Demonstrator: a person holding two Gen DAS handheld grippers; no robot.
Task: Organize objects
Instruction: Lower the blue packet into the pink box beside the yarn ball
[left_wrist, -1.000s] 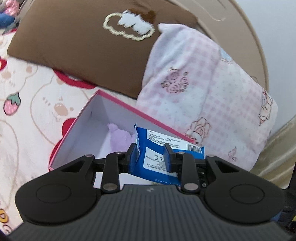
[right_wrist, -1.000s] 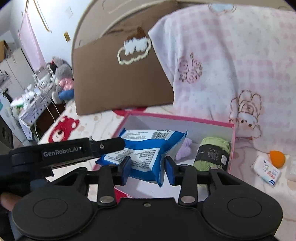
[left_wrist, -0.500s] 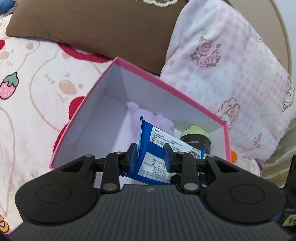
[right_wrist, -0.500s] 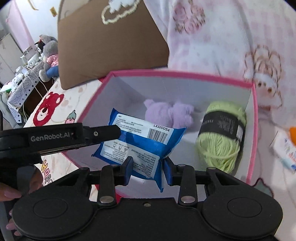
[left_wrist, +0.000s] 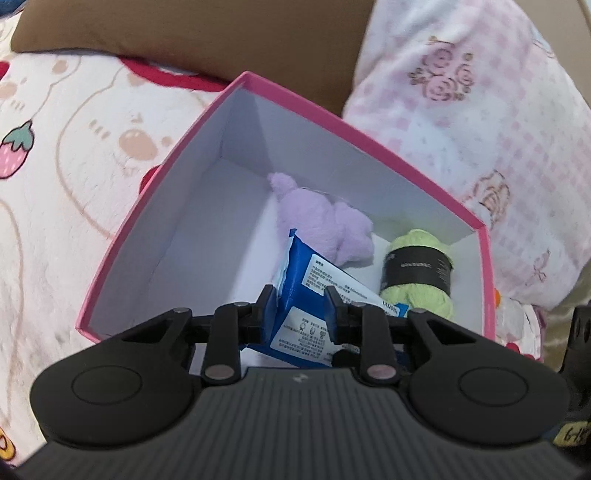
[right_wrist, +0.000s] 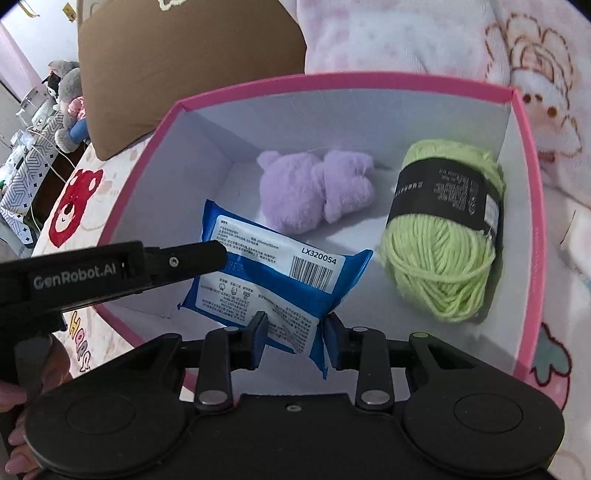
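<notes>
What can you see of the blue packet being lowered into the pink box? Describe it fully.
The blue packet is a soft, glossy plastic pouch with crimped ends and white printed labels, one bearing a barcode and the code LX320054. It is tilted, over the open pink box, near the purple plush toy and green yarn ball. Both grippers grip it: the right gripper at its near edge, jaws closing, and the left gripper at one end, also closing.
</notes>
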